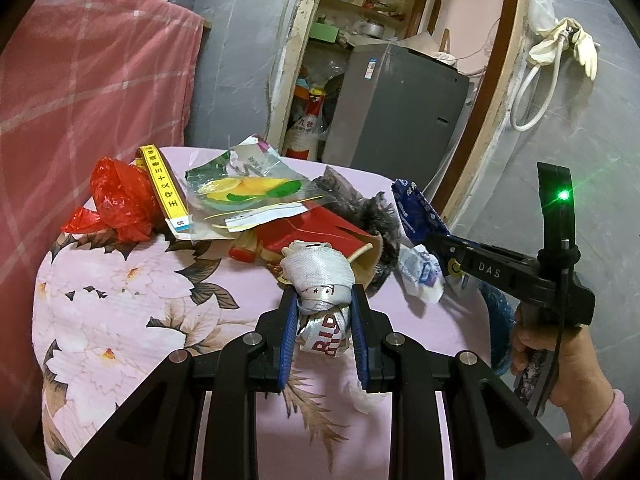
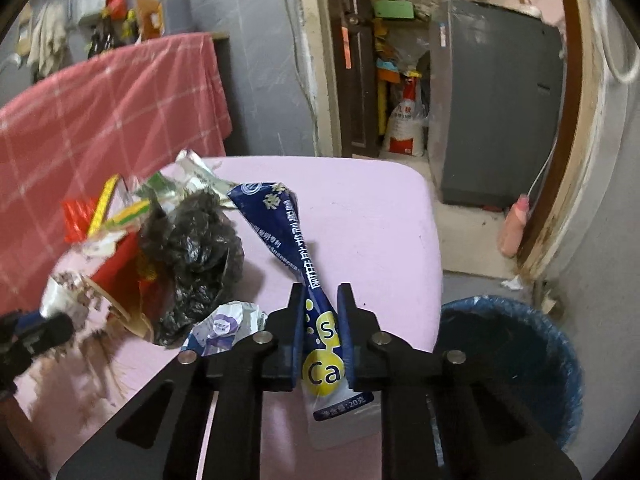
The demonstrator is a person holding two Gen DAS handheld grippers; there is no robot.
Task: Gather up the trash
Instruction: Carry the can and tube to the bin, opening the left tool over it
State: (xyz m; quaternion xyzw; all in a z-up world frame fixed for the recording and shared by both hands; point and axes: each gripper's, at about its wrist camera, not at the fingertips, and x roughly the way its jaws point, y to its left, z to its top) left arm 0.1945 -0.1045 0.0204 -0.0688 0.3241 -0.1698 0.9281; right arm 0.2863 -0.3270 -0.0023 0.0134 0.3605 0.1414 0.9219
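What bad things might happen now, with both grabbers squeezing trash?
1. The right gripper pinches the blue packet only at its twisted waist; the long free end might drag the small crumpled wrapper or black bag off the table.
2. The bin sits below the table edge to the right, so an early release could miss it.
3. The left gripper holds the white wrapper by a bunched end; it could slip.

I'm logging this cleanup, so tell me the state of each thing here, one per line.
Left claw: shut on the white wrapper.
White wrapper: crumpled, clamped.
Right claw: shut on the blue packet.
Blue packet: twisted, pinched near its yellow end.
Black bag: crumpled, lying on the table.
Red bag: crumpled, untouched.
Bin: open, lined, beside the table.
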